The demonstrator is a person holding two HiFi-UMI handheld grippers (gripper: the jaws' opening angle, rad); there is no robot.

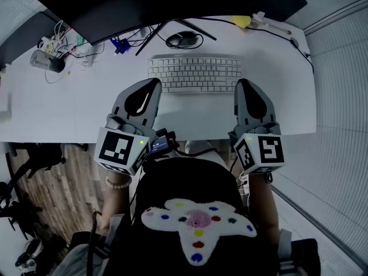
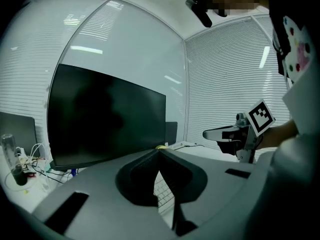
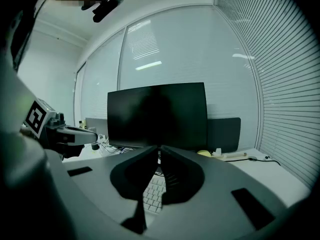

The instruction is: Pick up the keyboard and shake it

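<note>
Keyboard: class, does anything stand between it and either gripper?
Nothing visible does. The keyboard lies unobstructed on the desk; the left gripper and right gripper hover at its two ends, both shut and empty.

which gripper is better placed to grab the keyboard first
Right, marginally: in the head view the right gripper lines up with the keyboard's right end, while the left gripper overlaps its front-left corner. Both are shut and empty, so each must open first.

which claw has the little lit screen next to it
The left claw: a small lit screen glows at its rear end, on the side facing the right claw, which shows no such screen.
</note>
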